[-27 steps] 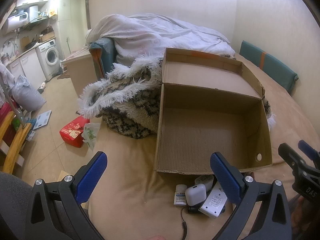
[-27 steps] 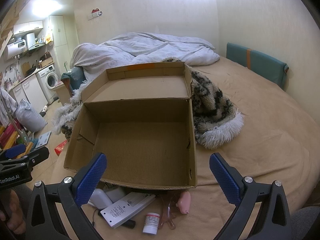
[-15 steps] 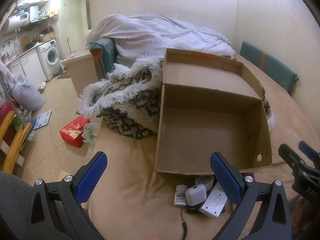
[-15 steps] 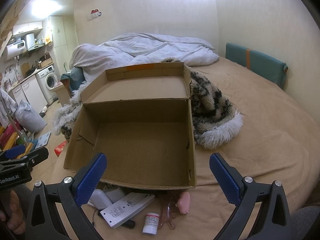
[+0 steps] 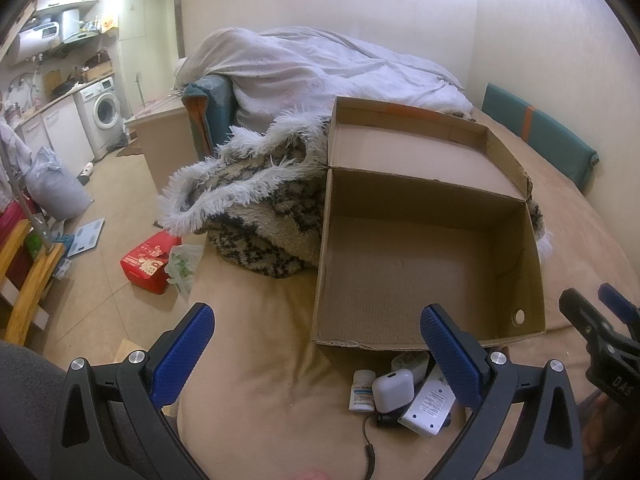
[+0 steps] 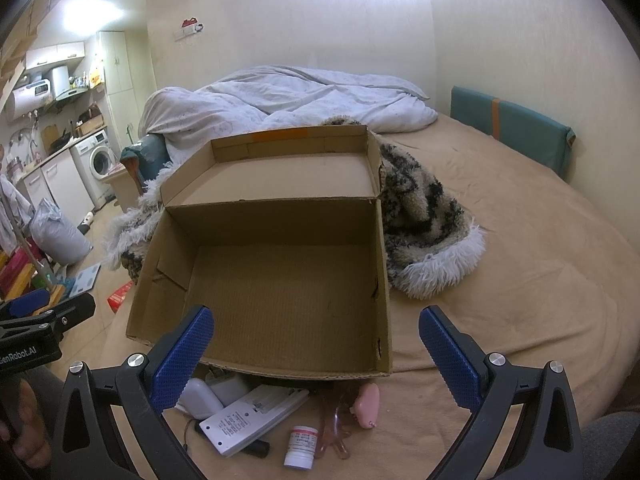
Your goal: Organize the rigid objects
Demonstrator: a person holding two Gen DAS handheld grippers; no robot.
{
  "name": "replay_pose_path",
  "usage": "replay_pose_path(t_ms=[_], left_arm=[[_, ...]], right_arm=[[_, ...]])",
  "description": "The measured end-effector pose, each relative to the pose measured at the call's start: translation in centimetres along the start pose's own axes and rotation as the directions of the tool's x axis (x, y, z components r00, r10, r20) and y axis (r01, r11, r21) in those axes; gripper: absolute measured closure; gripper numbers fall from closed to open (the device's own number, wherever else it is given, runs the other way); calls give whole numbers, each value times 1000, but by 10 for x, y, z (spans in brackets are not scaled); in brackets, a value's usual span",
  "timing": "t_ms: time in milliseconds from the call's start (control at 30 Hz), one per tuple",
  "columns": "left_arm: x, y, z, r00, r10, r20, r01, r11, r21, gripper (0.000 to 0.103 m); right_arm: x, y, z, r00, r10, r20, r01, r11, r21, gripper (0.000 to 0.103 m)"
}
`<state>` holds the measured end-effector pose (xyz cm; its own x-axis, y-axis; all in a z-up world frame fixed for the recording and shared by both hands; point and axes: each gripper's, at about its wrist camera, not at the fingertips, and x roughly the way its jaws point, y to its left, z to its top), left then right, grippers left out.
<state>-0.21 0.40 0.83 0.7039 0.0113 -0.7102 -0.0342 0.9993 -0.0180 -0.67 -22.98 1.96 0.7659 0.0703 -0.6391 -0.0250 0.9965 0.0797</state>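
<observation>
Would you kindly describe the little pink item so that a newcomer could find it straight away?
Start at the open cardboard box on the tan bed. Loose items lie in a small pile just outside its near wall. The pink item lies at the right end of that pile, beside a translucent pink comb; it is the only rounded, opaque pink piece, unlike the white devices and the pill bottle.

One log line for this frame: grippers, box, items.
left gripper: open, holds nothing | right gripper: open, holds nothing | cardboard box: empty, lid open | small items: on bed in front of box
</observation>
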Motion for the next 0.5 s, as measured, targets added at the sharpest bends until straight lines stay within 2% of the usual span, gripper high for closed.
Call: replay_pose_path(t_ms=[500], left_arm=[[0,3,1,1000,0,1,0,1000,-4,0]], right_arm=[[0,1,0,1000,-2,-1,2,1000,-1,0]])
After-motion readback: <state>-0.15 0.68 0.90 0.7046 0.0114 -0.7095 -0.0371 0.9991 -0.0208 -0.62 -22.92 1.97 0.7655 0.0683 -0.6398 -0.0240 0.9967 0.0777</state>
